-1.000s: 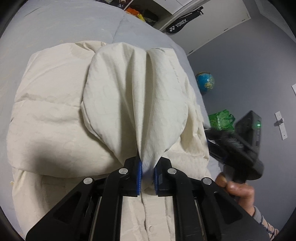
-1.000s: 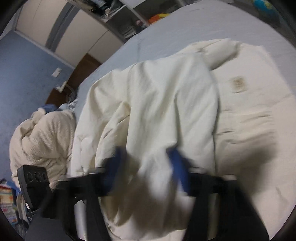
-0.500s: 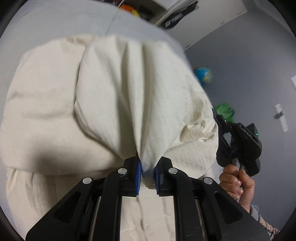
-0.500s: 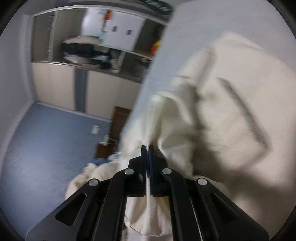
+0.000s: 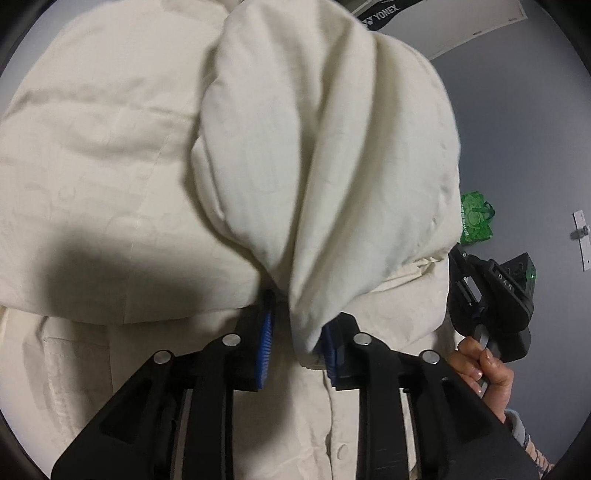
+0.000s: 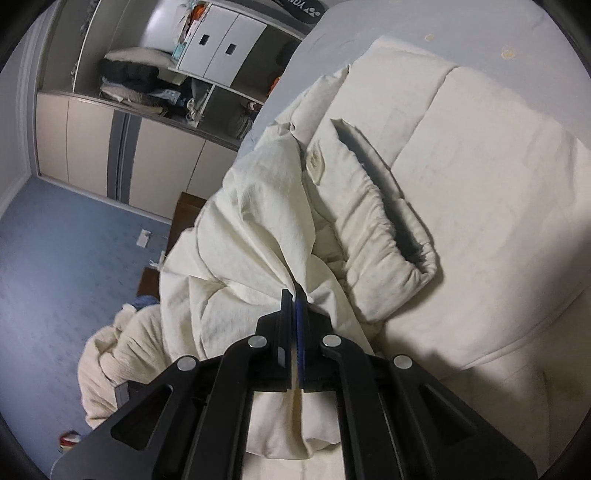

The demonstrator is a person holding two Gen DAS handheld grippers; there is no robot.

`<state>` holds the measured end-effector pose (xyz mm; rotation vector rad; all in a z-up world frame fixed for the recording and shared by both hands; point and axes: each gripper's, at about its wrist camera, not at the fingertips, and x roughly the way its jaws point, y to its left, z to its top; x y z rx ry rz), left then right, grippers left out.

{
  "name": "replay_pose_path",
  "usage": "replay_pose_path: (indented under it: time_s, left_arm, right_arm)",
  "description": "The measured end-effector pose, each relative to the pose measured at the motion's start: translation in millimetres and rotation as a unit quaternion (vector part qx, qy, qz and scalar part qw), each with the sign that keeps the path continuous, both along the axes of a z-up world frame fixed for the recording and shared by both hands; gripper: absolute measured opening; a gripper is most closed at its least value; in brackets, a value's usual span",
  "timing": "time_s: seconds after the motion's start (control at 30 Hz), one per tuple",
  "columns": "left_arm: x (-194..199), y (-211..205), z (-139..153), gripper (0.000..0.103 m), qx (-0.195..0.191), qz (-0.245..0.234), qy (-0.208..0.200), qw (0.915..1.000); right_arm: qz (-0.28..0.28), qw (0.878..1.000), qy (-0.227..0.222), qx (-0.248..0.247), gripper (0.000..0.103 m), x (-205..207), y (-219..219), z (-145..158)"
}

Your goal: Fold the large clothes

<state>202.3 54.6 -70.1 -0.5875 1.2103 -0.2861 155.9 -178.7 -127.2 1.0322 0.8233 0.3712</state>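
Cream padded fabric fills both views: a large puffy jacket (image 5: 110, 166) lies spread on a grey bed (image 6: 461, 33).

Left gripper (image 5: 297, 347): its jaws are opening. A gathered fold of the jacket, apparently the hood (image 5: 325, 147), hangs in the gap between the blue pads (image 5: 266, 343). The cloth lies against the right-hand pad; a clear gap shows on the left-hand pad's side, so the fabric is no longer pinched. The rest of the fold bulges ahead of and above the fingertips, draped over the jacket body. Below the jaws a buttoned front strip of the jacket runs toward the camera.

Right gripper (image 6: 294, 306): clenched tight on a thin ridge of the jacket's cloth, which fans out ahead of the tips. To its right, just ahead, a sleeve with an elastic cuff (image 6: 402, 254) lies on the jacket body.

In the left wrist view the right gripper's body appears at the right edge, held in a hand (image 5: 484, 373).

Beyond the bed, to the left of the right gripper, a second cream garment (image 6: 118, 354) sits heaped on the blue floor (image 6: 66, 251), with open wardrobe shelves (image 6: 155, 85) behind. A green bag (image 5: 474, 218) stands against the grey wall.
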Motion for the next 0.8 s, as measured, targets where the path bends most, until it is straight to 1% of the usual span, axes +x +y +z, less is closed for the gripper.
replay_pose_path:
  time_s: [0.07, 0.17, 0.2, 0.23, 0.3, 0.37, 0.4, 0.47, 0.53, 0.6, 0.63, 0.7, 0.8]
  left_arm:
    - [1.3, -1.7, -2.6, 0.028, 0.006, -0.003, 0.001, 1.0]
    - [3.3, -0.9, -1.3, 0.03, 0.007, -0.002, 0.001, 1.0]
    - [3.0, -0.1, 2.1, 0.031, 0.003, 0.002, 0.001, 1.0]
    - [1.4, -0.4, 4.0, 0.031, 0.003, 0.003, -0.001, 1.0]
    - [2.1, -0.7, 15.5, 0.038, 0.017, 0.0, -0.012, 0.9998]
    - [2.1, -2.5, 25.3, 0.04, 0.026, -0.001, -0.024, 0.9994]
    - [2.1, -3.0, 30.3, 0.04, 0.03, -0.002, -0.03, 0.9991]
    - [0.1, -6.6, 39.3, 0.04, 0.051, -0.006, -0.041, 0.9978]
    - [-2.9, -9.9, 47.1, 0.042, 0.079, -0.013, -0.052, 0.9954]
    - [-5.6, -14.6, 54.5, 0.05, 0.103, -0.018, -0.061, 0.9926]
    - [-7.8, -19.7, 55.7, 0.053, 0.113, -0.019, -0.065, 0.9913]
    - [-15.0, -19.3, 66.5, 0.063, 0.14, -0.026, -0.081, 0.9865]
    - [-27.0, -26.8, 75.5, 0.071, 0.176, -0.034, -0.101, 0.9786]
  right_arm:
    - [0.005, 1.0, -0.003, -0.014, 0.0, 1.7, 2.8, -1.0]
    - [0.025, 0.998, -0.017, -0.059, 0.001, 8.6, 10.5, 14.8]
    - [0.031, 0.997, -0.023, -0.067, 0.004, 8.3, 11.1, 19.7]
    - [0.036, 0.996, -0.029, -0.079, 0.004, 8.1, 12.0, 26.3]
    - [0.045, 0.993, -0.043, -0.104, 0.008, 4.4, 13.7, 39.5]
    - [0.049, 0.989, -0.056, -0.125, 0.011, -2.9, 13.1, 51.3]
    - [0.048, 0.988, -0.063, -0.133, 0.016, -7.6, 12.5, 57.1]
    - [0.052, 0.985, -0.077, -0.145, 0.023, -16.6, 12.3, 66.9]
    - [0.062, 0.979, -0.091, -0.169, 0.024, -27.1, 13.7, 76.9]
    - [0.073, 0.974, -0.094, -0.194, 0.026, -36.1, 13.3, 83.3]
    - [0.079, 0.973, -0.09, -0.199, 0.028, -39.1, 12.3, 85.5]
    - [0.09, 0.97, -0.078, -0.212, 0.04, -45.0, 8.3, 90.2]
    - [0.106, 0.967, -0.072, -0.218, 0.048, -55.9, -1.9, 99.6]
